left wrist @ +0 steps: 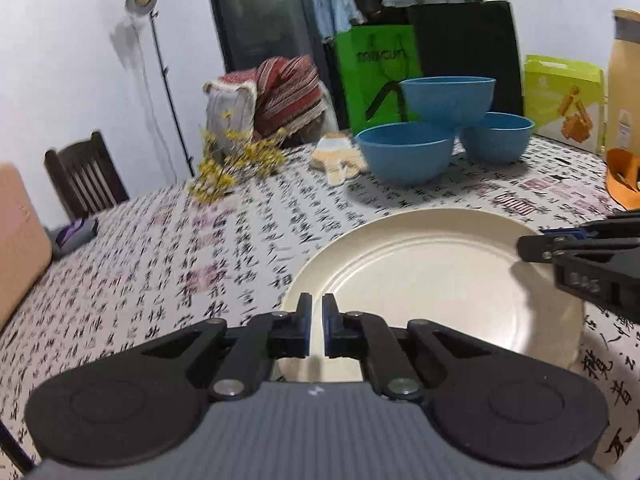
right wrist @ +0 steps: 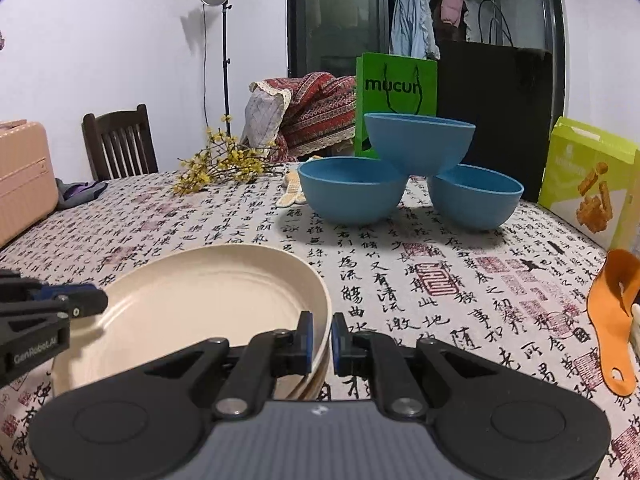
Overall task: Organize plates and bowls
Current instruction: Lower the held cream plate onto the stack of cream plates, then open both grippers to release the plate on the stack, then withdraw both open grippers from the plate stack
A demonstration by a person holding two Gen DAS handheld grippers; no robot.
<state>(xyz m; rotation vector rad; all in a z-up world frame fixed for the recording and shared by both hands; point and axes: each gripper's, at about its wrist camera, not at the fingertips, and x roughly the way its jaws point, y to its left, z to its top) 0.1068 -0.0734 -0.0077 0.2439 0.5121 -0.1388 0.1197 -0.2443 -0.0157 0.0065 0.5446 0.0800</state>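
Observation:
A cream plate (left wrist: 432, 280) (right wrist: 192, 296) lies on the calligraphy-print tablecloth, on top of more plates whose edges show under it in the right wrist view. My right gripper (right wrist: 322, 336) is shut on its right rim, one pad inside and one outside; its tip shows in the left wrist view (left wrist: 524, 248). My left gripper (left wrist: 317, 320) hovers over the plate's near left part, pads nearly touching with nothing between them; it also shows in the right wrist view (right wrist: 102, 300). Three blue bowls stand at the back, the top bowl (left wrist: 448, 98) (right wrist: 420, 144) resting on the other two (left wrist: 404, 156) (right wrist: 476, 200).
A yellow flower sprig (right wrist: 224, 168) and a knitted item (left wrist: 338, 156) lie left of the bowls. A green bag (right wrist: 396, 92), a yellow-green box (right wrist: 588, 184), an orange plastic piece (right wrist: 612, 320) and a flask (left wrist: 624, 80) line the back and right. A chair (right wrist: 120, 140) stands at the far left.

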